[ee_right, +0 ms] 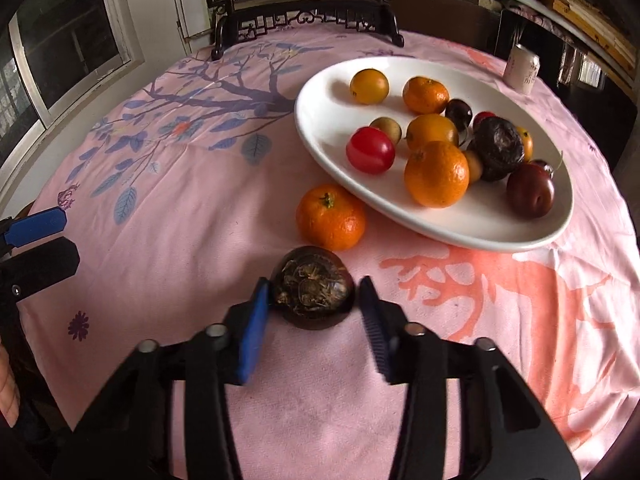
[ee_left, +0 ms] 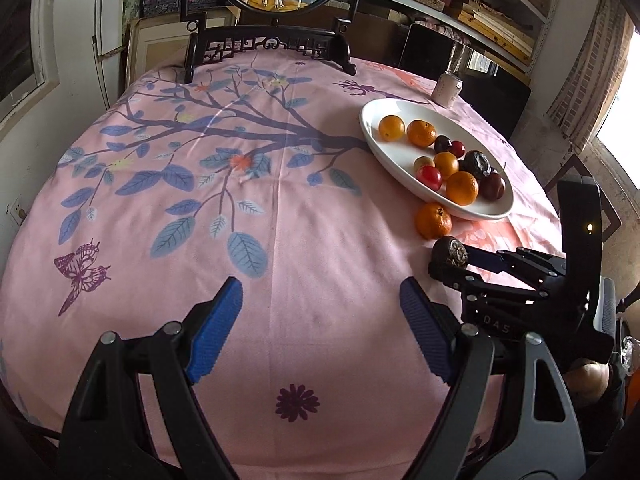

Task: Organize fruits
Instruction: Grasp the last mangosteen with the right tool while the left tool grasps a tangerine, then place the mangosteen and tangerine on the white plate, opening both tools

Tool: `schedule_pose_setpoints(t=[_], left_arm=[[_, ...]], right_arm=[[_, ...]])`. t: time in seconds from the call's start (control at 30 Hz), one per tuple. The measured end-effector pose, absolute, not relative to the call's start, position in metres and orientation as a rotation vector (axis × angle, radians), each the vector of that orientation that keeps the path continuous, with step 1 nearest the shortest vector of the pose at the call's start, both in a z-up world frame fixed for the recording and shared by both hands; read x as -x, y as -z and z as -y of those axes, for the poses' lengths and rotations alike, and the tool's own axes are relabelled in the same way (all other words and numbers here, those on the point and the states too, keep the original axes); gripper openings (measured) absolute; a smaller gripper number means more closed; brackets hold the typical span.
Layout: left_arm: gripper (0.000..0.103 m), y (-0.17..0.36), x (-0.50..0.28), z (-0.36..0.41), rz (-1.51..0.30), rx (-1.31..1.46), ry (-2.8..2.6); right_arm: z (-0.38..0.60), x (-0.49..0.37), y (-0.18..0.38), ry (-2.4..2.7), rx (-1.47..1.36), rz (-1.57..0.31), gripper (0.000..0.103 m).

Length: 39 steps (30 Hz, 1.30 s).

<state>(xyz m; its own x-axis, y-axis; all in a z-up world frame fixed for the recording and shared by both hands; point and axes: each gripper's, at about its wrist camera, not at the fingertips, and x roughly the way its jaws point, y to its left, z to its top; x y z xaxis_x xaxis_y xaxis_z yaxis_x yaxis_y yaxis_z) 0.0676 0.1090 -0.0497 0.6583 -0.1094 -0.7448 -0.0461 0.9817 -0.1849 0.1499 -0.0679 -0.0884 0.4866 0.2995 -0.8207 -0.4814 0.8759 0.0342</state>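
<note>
Down at lower centre, the right tongs [ee_right: 312, 300] straddle a dark fruit [ee_right: 313, 293], not yet clamped, presumably to lift it onto the plate [ee_right: 320, 120]; the left tongs [ee_left: 320, 312] hang open, empty.

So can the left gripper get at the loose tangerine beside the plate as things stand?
Probably not directly: the right gripper and the dark fruit between its fingers sit before the tangerine. The left gripper hangs open, apart.

A dark brown, rough-skinned fruit [ee_right: 313, 294] sits on the pink cloth, its dried fibrous end facing up. Just beyond it lies a mandarin [ee_right: 331, 217], stem up, close against the rim of the white oval plate [ee_right: 320, 128], which holds more mandarins, red and dark plums and another dark fruit.
</note>
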Motion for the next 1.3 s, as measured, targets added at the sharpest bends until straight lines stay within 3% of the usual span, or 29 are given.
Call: schedule_pose_setpoints(t=[0.5,0.67,0.87,0.93,1.3], left_arm=[[0.081,0.074,-0.159,-0.004,-0.949,0.019,0.160],[0.057,0.086,-0.181,0.005,-0.988,0.016,0.152],[0.052,0.091,-0.191,0.009,-0.982,0.005,0.141],[0.038,0.089,-0.188,0.011,-0.981,0.021,0.182],[0.038,0.057,-0.135,0.008,-0.896,0.060,0.253]], right_arm=[[0.175,-0.115,0.069,-0.382,0.046,-0.919,0.042],[0.201,-0.112,0.065,-0.360,-0.017,-0.900,0.042],[0.207,-0.113,0.066,-0.375,-0.053,-0.909,0.042],[0.208,-0.112,0.066,-0.380,-0.058,-0.912,0.042],[0.197,-0.116,0.062,-0.372,-0.033,-0.915,0.042]])
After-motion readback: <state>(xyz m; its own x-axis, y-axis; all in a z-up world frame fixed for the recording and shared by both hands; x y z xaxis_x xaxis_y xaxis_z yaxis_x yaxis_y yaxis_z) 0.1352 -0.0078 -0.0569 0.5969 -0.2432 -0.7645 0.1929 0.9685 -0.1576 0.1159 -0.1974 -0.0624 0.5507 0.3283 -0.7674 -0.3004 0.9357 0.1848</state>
